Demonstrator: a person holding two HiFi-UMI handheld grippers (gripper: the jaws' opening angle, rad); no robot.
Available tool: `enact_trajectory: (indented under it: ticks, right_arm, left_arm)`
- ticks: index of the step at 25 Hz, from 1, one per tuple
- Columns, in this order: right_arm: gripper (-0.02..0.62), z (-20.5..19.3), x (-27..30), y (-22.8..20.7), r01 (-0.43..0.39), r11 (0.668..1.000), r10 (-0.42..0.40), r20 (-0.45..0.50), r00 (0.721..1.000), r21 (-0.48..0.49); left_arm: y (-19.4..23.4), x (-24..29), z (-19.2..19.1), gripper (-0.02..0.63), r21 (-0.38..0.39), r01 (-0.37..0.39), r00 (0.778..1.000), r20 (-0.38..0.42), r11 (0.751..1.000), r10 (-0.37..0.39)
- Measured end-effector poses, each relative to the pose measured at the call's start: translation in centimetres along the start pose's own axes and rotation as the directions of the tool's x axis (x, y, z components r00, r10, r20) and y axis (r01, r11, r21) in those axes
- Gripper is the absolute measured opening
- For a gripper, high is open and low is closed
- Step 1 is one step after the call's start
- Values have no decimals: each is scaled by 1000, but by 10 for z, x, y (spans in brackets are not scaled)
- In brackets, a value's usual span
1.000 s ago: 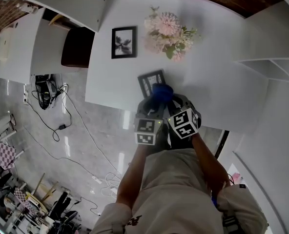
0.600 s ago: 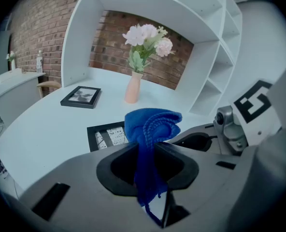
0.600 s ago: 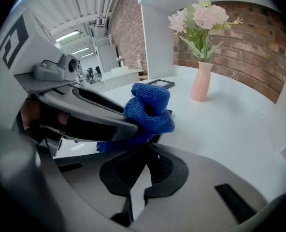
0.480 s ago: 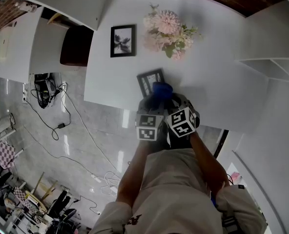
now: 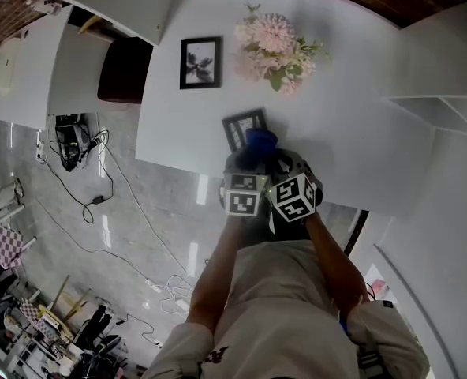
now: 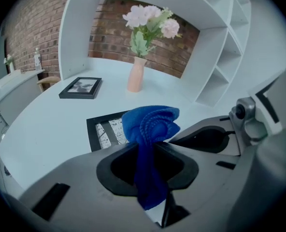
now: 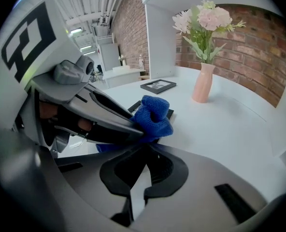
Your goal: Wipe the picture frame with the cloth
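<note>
Left tongs [image 6: 151, 149]: clamped on the blue cloth [image 6: 150, 127]. A bunched wad sticks out past the tips and a tail hangs back between the pads.

Right tongs [image 7: 144, 146]: pads together, with only a thin slit of light behind them and nothing seen in it. The tips sit right under the cloth; whether they nip its edge cannot be told.

How the tongs stand: side by side, close, both pointing away from the person. In the right gripper view the left tongs cross the picture and block the lower left.

Frame [image 6: 107, 132]: dark, lying flat on the white worktop [image 5: 344, 133] just ahead of both tongs. The cloth wad is over its near right corner and hides that part. Whether cloth and frame touch is hard to make out. In the head view only its far half shows.

Second frame [image 5: 200, 62]: flat on the worktop, farther off to the left, well apart from the cloth.

Vase [image 6: 135, 75]: pink, upright, holding pale flowers, beyond the near frame.

Shelves [image 6: 220, 57]: white, on the right, cut off by the picture edge.

Person: arms and torso show from above in the head view; the hands are hidden behind the marker cubes.
</note>
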State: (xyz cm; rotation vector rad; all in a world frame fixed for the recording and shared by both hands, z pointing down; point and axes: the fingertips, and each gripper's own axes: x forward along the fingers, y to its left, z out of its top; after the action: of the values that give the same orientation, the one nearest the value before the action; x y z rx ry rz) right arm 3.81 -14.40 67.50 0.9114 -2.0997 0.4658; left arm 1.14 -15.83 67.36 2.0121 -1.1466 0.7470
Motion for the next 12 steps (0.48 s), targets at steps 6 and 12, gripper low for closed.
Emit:
enact_trajectory:
  ticks: [6, 12]
  right_arm:
    - [-3, 1, 0, 0, 19, 1000, -19, 5, 1000, 2]
    - [-3, 1, -1, 0, 36, 999, -37, 4, 999, 5]
  left_arm:
    - [2, 1, 2, 95, 15, -4, 1000, -22, 1000, 4]
    - [5, -1, -8, 95, 23, -22, 998, -53, 1000, 23]
